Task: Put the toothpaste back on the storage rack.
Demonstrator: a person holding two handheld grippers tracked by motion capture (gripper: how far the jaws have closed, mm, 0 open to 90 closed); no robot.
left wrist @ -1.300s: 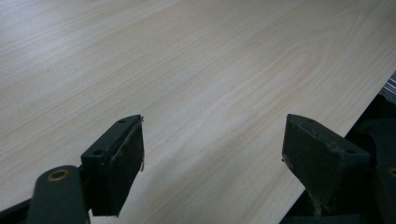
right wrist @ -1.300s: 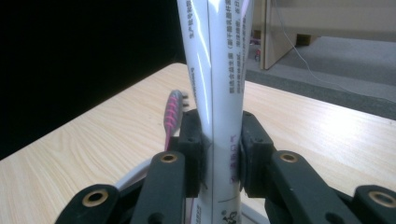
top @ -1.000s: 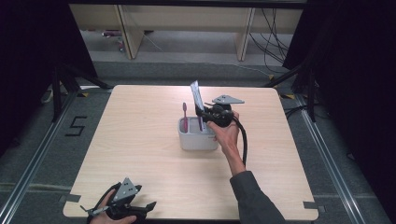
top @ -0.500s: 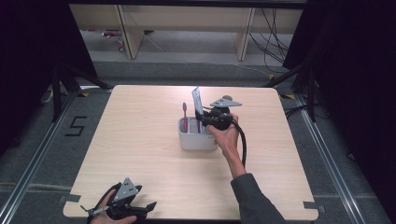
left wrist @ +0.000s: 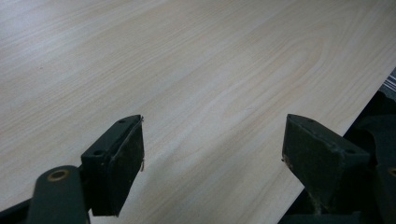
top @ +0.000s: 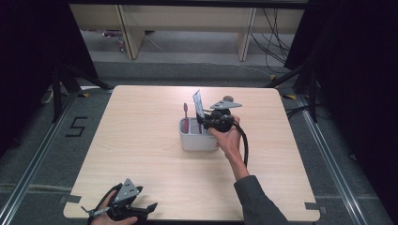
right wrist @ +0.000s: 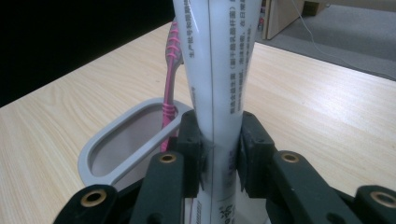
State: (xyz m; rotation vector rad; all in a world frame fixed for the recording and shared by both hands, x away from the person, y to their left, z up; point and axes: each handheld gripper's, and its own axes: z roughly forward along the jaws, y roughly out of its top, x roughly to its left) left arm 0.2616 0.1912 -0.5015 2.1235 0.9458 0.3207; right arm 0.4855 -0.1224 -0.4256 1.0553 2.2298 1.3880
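A white toothpaste tube [top: 198, 104] stands upright with its lower end in a grey oval holder [top: 195, 140] near the table's middle. My right gripper [top: 209, 123] is shut on the tube; in the right gripper view its pads [right wrist: 192, 149] press the tube [right wrist: 219, 60] from both sides just above the holder's rim [right wrist: 107, 154]. A pink toothbrush [top: 186, 117] stands in the holder's left part, seen behind the tube as the toothbrush [right wrist: 172, 70]. My left gripper [top: 145, 208] rests at the table's near left edge, open, with bare wood between its jaws [left wrist: 212, 149].
The light wooden table [top: 141, 140] has rounded corners and dark floor on all sides. Wooden shelving [top: 126, 33] and cables stand beyond the far edge. A cable loops from the right gripper along the person's forearm [top: 239, 159].
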